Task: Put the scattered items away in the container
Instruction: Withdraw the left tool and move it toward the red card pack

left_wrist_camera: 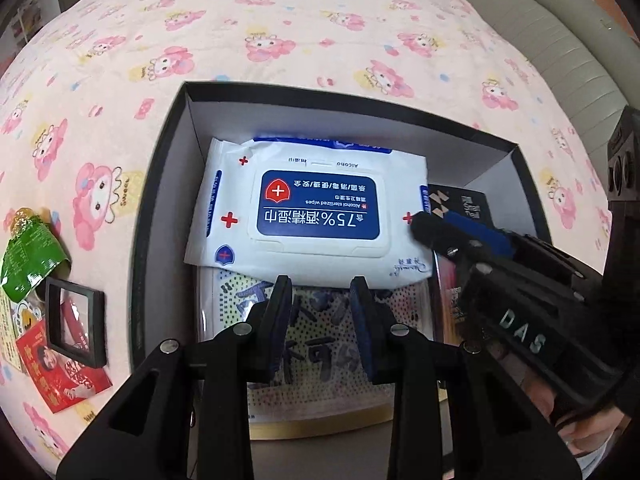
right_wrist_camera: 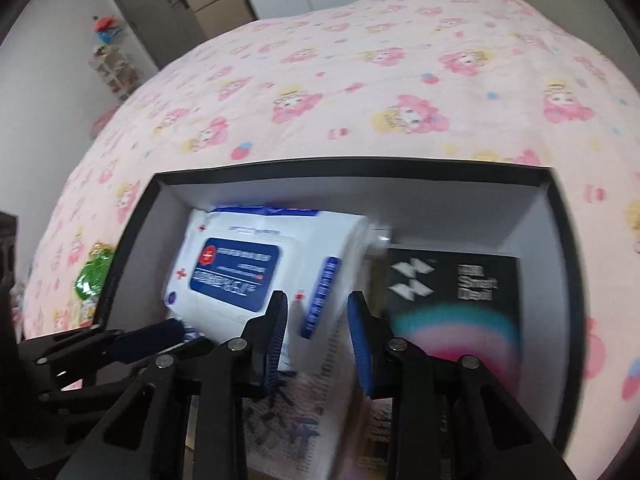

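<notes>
A black-rimmed box [left_wrist_camera: 160, 184] [right_wrist_camera: 132, 240] with white walls sits on the pink cartoon bedsheet. Inside lie a white and blue wipes pack [left_wrist_camera: 316, 204] [right_wrist_camera: 236, 264], a dotted flat package [left_wrist_camera: 320, 344] [right_wrist_camera: 288, 420] under it, and a black carton [left_wrist_camera: 468, 204] [right_wrist_camera: 452, 280] at the right. My right gripper [right_wrist_camera: 317, 300] [left_wrist_camera: 428, 228] reaches into the box, its fingers closed in on the pack's right end by the red cross. My left gripper [left_wrist_camera: 320, 284] [right_wrist_camera: 176, 332] hovers over the box's near side, its jaws narrowly apart with nothing between them.
Left of the box on the sheet lie a green pouch [left_wrist_camera: 32, 256] [right_wrist_camera: 94, 276], a small black-framed case [left_wrist_camera: 76, 320] and a red packet [left_wrist_camera: 60, 376]. A beige padded headboard [left_wrist_camera: 540, 40] borders the bed. A door and cartons [right_wrist_camera: 208, 0] stand beyond it.
</notes>
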The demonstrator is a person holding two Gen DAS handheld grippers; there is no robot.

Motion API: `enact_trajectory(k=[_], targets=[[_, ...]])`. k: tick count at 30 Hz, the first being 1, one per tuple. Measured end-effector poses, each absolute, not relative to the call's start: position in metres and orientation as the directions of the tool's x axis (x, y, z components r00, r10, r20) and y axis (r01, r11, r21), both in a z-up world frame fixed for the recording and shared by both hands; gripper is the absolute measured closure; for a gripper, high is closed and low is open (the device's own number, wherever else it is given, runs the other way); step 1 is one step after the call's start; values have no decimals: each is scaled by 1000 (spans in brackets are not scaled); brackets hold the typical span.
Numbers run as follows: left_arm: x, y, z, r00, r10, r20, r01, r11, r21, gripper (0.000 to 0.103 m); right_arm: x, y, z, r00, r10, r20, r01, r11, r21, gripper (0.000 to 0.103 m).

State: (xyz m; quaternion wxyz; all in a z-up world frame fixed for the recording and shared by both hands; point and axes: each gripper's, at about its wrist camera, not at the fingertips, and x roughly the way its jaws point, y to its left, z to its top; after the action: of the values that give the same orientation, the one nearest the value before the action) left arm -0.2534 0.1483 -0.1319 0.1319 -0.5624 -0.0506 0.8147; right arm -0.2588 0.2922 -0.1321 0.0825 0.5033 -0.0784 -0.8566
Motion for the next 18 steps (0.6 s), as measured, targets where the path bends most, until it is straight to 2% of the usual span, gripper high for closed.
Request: enact_trajectory(k=[2, 5, 8, 12, 13, 15, 18], targets=[[-248, 144, -124, -360, 272, -892, -162, -960, -228, 72, -250, 297, -125, -514, -191, -836, 40, -979, 198, 69], [-235, 137, -111, -412, 284, -866, -162, -958, -237, 62, -235, 298, -113, -549, -151, -822, 23, -986, 166, 67], [-218, 128, -96, -472, 291, -832, -155, -957, -247, 58, -221, 292, -100, -578, -101, -810, 13, -993, 114, 60], [-192, 121, -74, -533, 264, -804, -165, -964, -208, 57, -193, 281, -77, -626, -78, -776, 14, -996, 88, 58], [-183, 120, -68, -546, 258, -797, -171, -966, -196, 57, -185, 278, -73, -635, -76, -769, 14, -996, 87, 52], [-169, 118, -58, -573, 249, -781, -185, -967, -173, 49, -169, 272, -65, -648, -68, -759, 4, -996, 87, 46], [-144, 112, -42, -623, 225, -750, -194, -972, -131, 48, -147, 264, -53, -670, -58, -740, -6, -996, 84, 46]])
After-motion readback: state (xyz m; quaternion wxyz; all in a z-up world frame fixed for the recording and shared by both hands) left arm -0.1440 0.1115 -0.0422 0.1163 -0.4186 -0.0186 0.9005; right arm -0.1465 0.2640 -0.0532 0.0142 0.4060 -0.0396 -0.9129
